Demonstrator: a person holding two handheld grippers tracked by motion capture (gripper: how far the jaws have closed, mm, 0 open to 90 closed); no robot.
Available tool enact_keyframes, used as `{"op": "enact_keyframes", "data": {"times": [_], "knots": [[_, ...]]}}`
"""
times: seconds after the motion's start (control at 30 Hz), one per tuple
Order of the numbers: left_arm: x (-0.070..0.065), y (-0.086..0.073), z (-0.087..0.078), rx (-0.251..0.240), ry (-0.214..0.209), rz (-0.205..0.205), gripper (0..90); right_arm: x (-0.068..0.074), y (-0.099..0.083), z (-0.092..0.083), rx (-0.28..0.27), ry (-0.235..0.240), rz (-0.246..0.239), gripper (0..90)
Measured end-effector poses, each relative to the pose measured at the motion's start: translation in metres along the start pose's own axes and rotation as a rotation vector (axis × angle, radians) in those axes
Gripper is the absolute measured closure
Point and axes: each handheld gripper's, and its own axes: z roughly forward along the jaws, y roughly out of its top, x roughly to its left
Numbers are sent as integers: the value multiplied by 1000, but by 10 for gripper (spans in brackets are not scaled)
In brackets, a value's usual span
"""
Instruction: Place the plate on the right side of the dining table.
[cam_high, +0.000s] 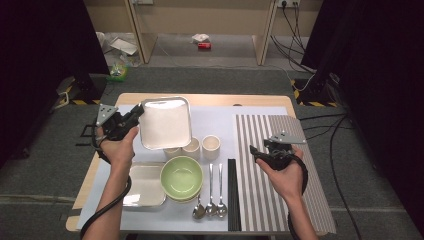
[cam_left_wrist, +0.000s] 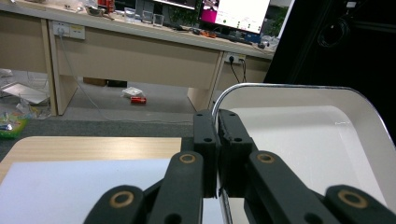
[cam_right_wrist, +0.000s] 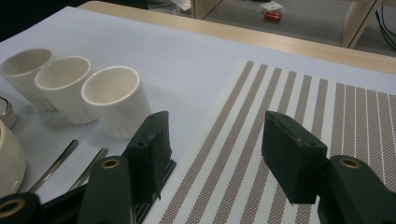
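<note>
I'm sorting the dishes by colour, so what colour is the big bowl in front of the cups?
Light green bowl, clearest in the high view.

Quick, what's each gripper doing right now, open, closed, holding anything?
Left gripper: shut on the rim of the white tray, held lifted.
Right gripper: open, nothing between its jaws, over the striped mat.

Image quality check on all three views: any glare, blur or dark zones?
High view: soft overall; the lifted rectangular metal tray is washed out to near white, and both side edges fall into black. Left gripper view: the left tongs, clamped on the tray's rim, look soft up close, and the monitors at top are overexposed. Right gripper view: evenly lit, the three cream ceramic cups crisp, the open right tongs slightly soft.
</note>
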Motion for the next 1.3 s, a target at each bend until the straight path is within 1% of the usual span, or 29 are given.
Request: {"op": "enact_keyframes", "data": {"times": [0.23, 0.33, 0.47, 0.57, 0.73, 0.77, 1.07, 1.3], "knots": [[-5, -1, 4, 7, -7, 7, 864, 3, 4, 2, -1, 5, 1, 427], [-8, 0, 6, 9, -10, 9, 864, 5, 6, 4, -4, 7, -9, 427], [-11, 0, 9, 11, -16, 17, 864, 7, 8, 5, -7, 15, -1, 427], [-15, -2, 11, 16, -22, 20, 864, 7, 10, 6, -12, 17, -9, 427], [-18, -3, 13, 22, -27, 26, 864, 9, 13, 7, -15, 19, -11, 430], [-19, -3, 14, 22, -28, 25, 864, 10, 14, 8, -17, 20, -5, 430], [-32, -3, 22, 32, -39, 50, 864, 16, 25, 13, -29, 33, -14, 433], [-39, -4, 26, 38, -45, 67, 864, 19, 30, 16, -31, 41, -16, 434]]}}
